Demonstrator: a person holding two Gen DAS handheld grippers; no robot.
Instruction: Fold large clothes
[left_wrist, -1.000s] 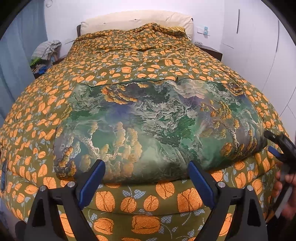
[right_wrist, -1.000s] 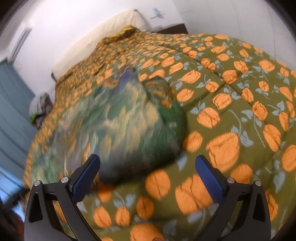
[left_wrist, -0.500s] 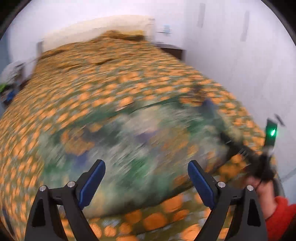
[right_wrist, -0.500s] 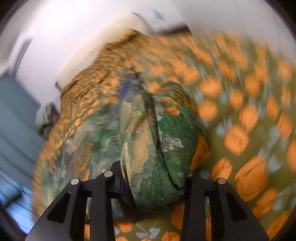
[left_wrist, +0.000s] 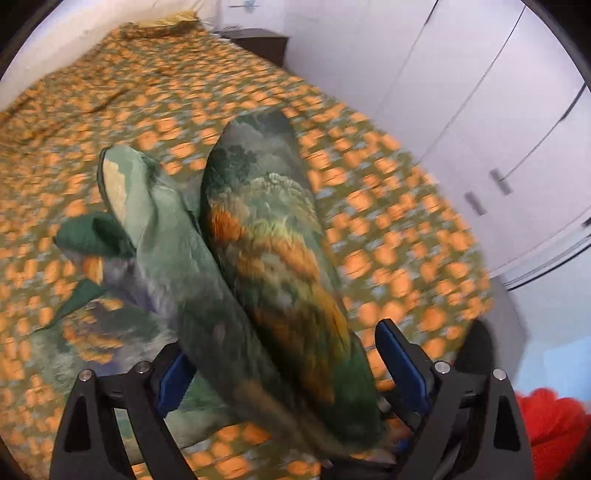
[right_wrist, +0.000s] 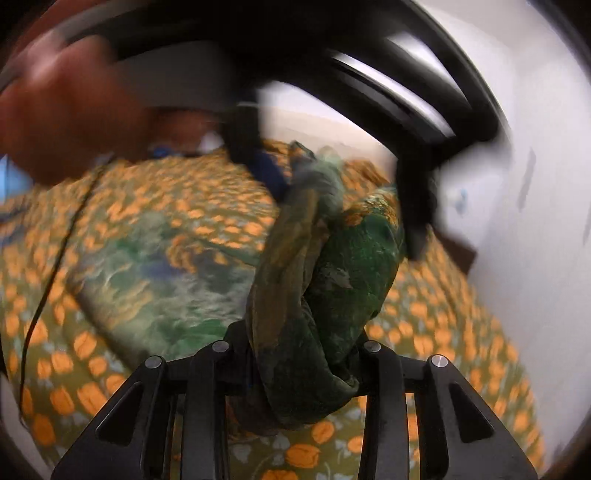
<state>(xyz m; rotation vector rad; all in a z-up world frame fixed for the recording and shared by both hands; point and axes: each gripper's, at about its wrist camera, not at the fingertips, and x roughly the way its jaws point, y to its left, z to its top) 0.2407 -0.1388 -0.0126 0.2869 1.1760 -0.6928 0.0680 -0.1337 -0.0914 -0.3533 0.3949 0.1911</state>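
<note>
A large green garment (left_wrist: 266, 229) printed with a landscape in orange and grey lies on the bed. Its right end is bunched and lifted into a thick fold. My right gripper (right_wrist: 299, 350) is shut on this bunched fold (right_wrist: 354, 266), which rises away from its jaws. The rest of the garment (right_wrist: 166, 273) stays flat on the bedspread. My left gripper (left_wrist: 288, 373) is open, and the raised fold runs between its blue pads (left_wrist: 402, 369) with a gap on the right side. In the right wrist view the left gripper (right_wrist: 343, 192) hangs over the fold's far end, held by a hand (right_wrist: 74, 110).
The bed is covered by an olive bedspread (left_wrist: 388, 229) with orange flowers. White wardrobe doors (left_wrist: 498, 129) stand to the right of the bed, a dark nightstand (left_wrist: 258, 40) at its head. A red sleeve (left_wrist: 554, 417) is at lower right. A thin black cable (right_wrist: 48, 280) hangs at left.
The right gripper shut on the garment's right end, then lifted it and rolled. The left gripper rose and swung right, so the raised fold now lies between its open fingers.
</note>
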